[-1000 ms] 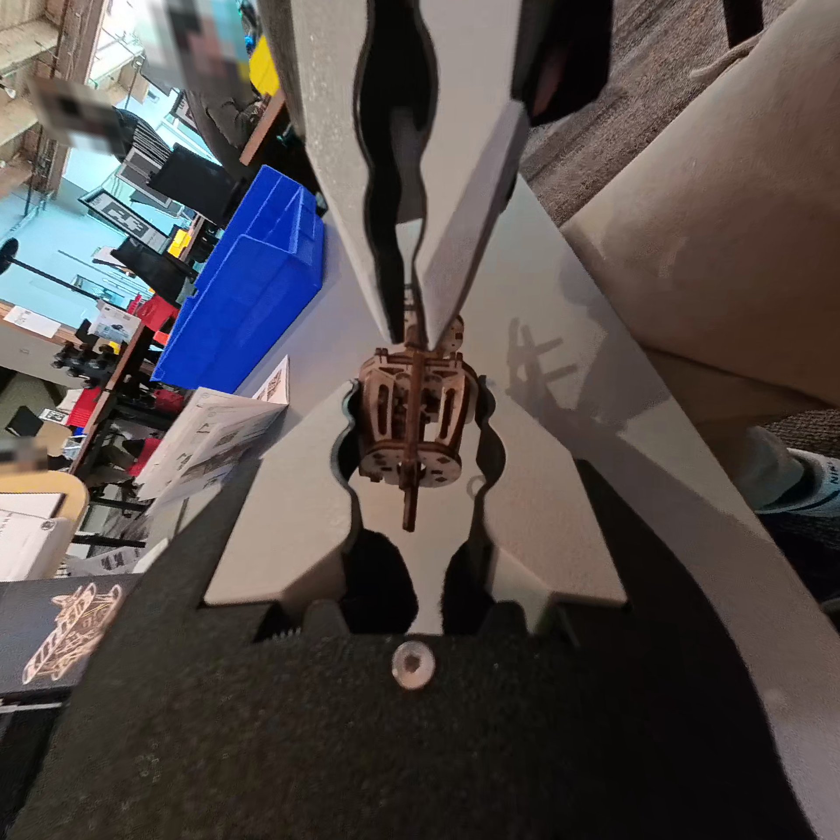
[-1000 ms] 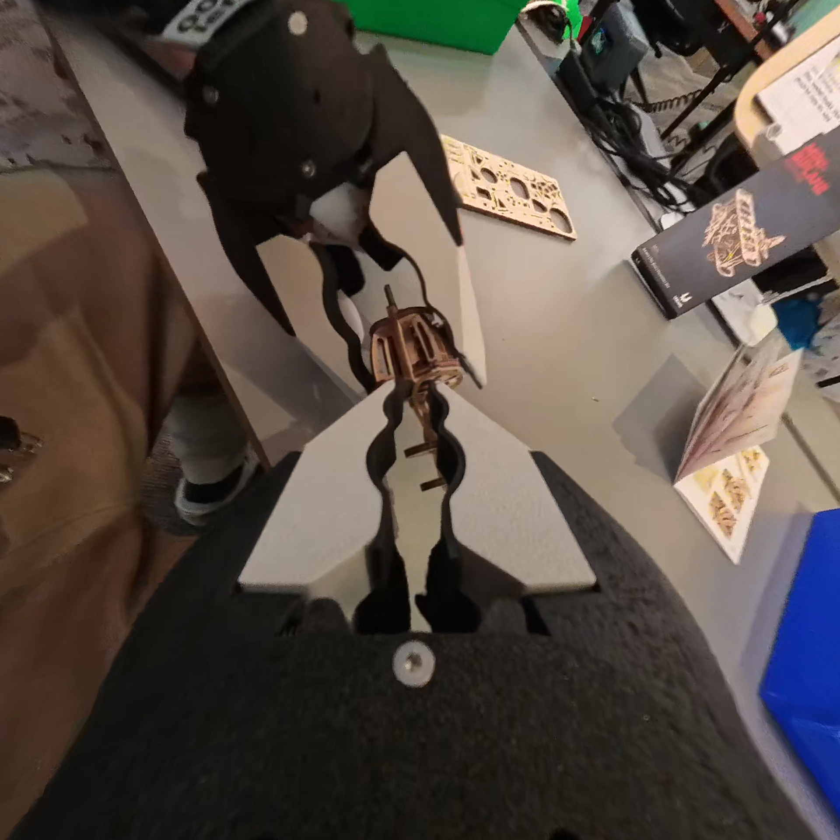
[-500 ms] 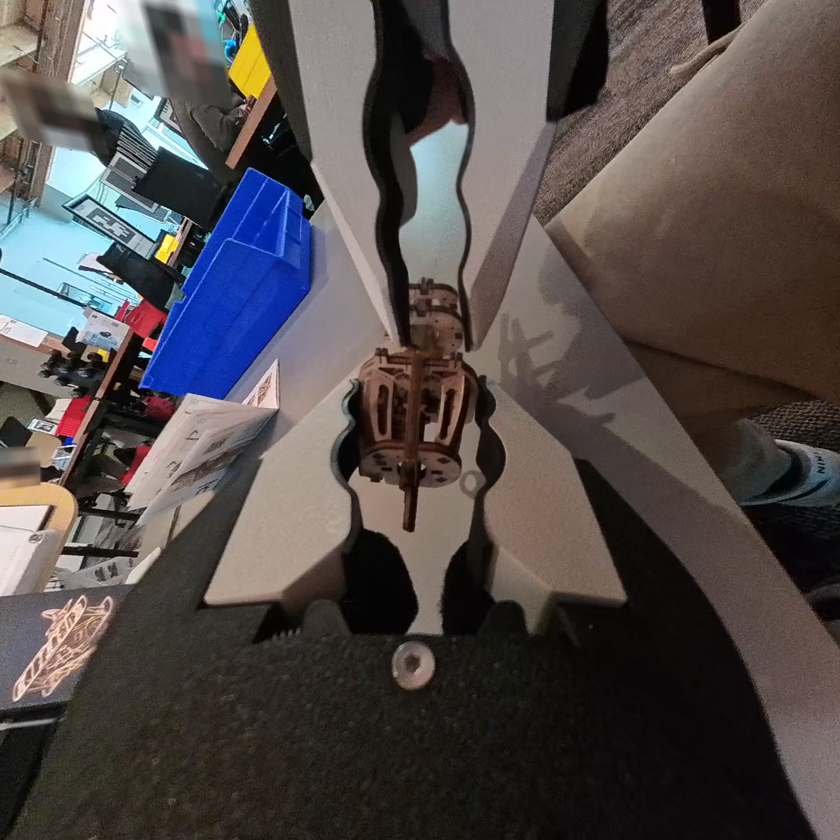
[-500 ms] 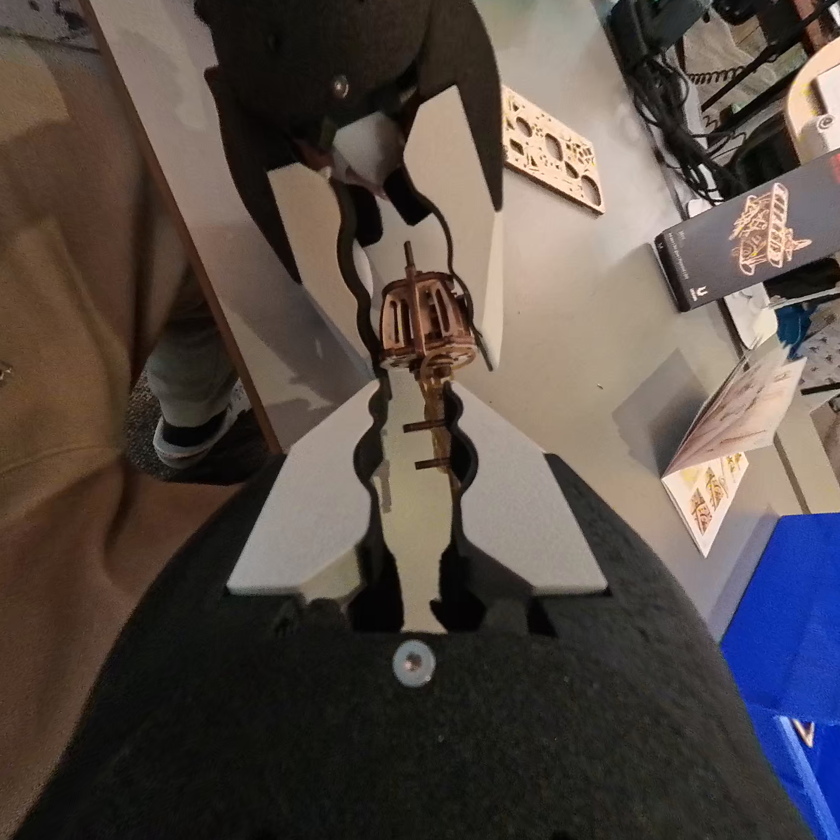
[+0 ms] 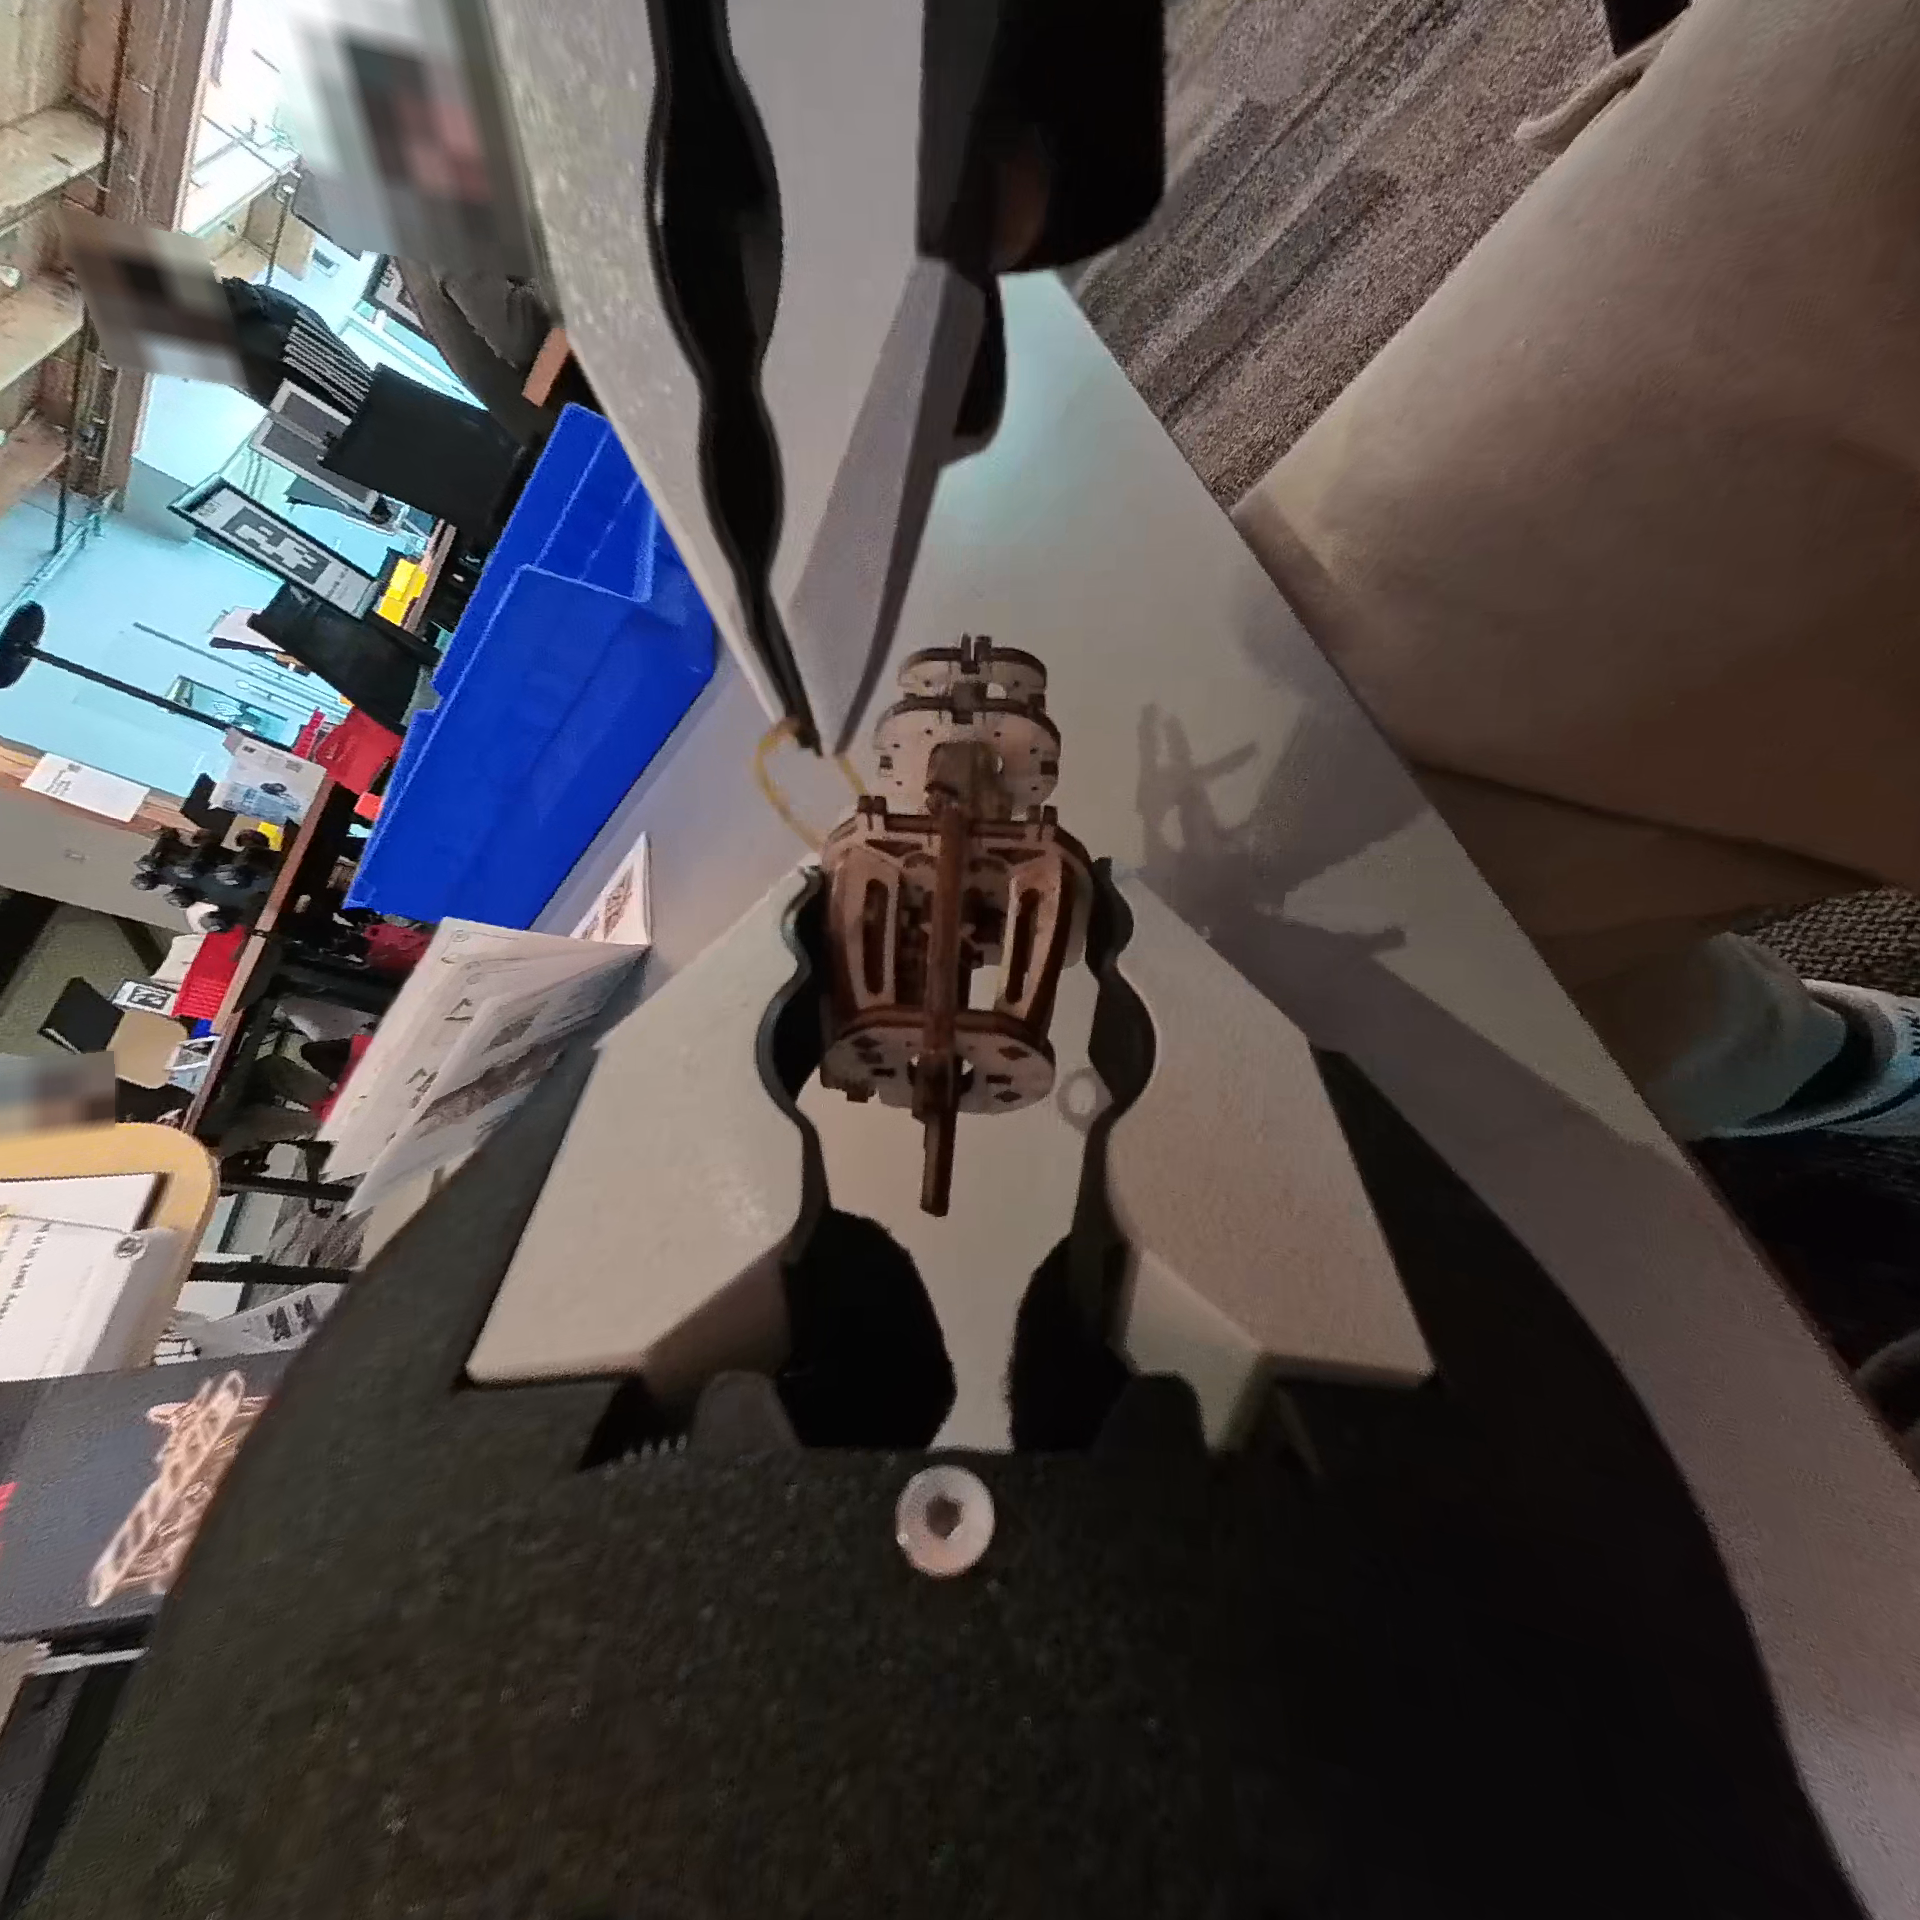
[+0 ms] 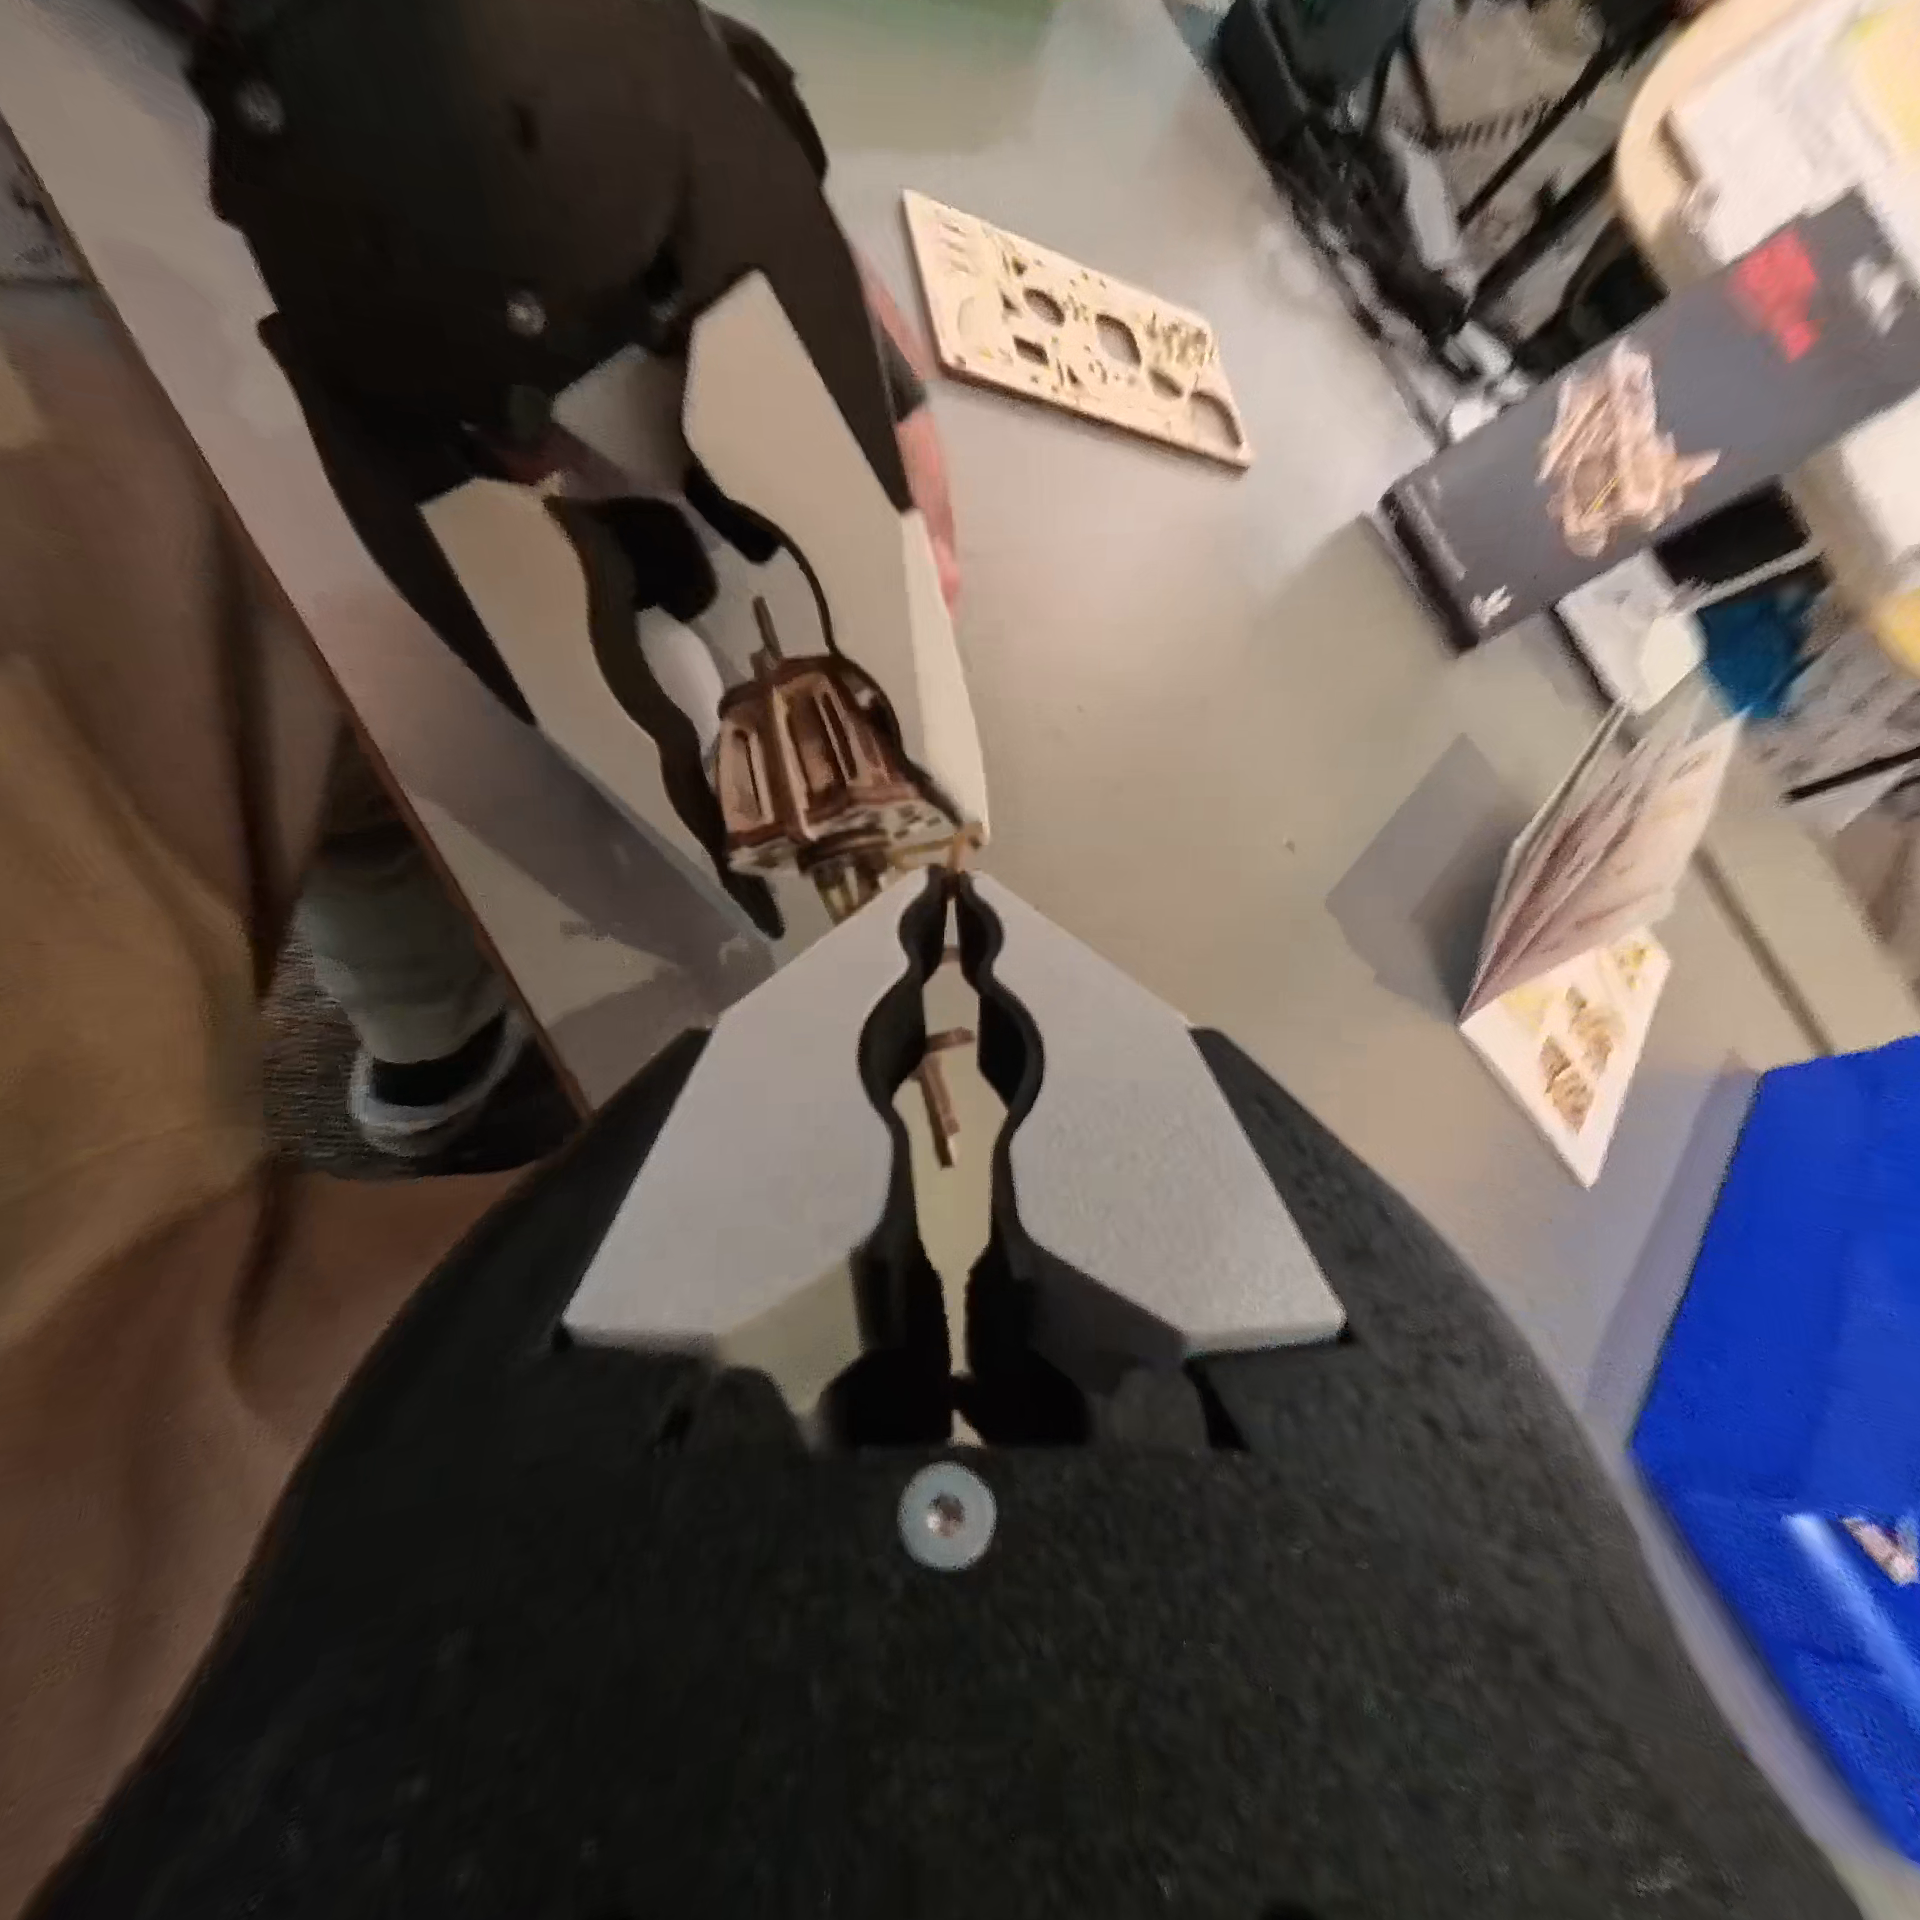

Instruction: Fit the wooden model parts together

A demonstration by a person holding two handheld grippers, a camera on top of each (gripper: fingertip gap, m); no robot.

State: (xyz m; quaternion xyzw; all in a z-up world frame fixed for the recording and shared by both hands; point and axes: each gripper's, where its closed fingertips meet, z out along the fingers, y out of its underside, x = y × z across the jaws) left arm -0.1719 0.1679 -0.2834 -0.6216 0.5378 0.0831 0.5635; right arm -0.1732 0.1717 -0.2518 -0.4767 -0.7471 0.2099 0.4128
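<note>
**Drum sub-assembly held; band being handled at its top end**

My left hand-held gripper (image 5: 951,966) is clamped on the wooden drum assembly (image 5: 951,977), centre of the left wrist view. The drum sits between the fingers with its central axle (image 5: 938,1122) pointing down toward the camera. Ribs, end discs and axle are already joined, and further disc parts (image 5: 966,717) are stacked at its upper end.

My right hand-held gripper (image 5: 816,743) comes in from the top of that frame, its tips pinched together on a thin yellow elastic loop (image 5: 795,784) that runs to the drum's upper left edge. In the right wrist view, the tips meet at frame centre just beside the drum's rim; that picture is motion-blurred, so I cannot tell where the loop attaches.

Judgement: the core is built and the task is well along. What is left appears to be seating the loop, then fitting any parts still to come from the cut-out wooden sheet (image 6: 1075,332) lying on the counter (image 6: 1143,665), upper centre. The instruction booklet (image 6: 1590,883) lies open at right.
</note>
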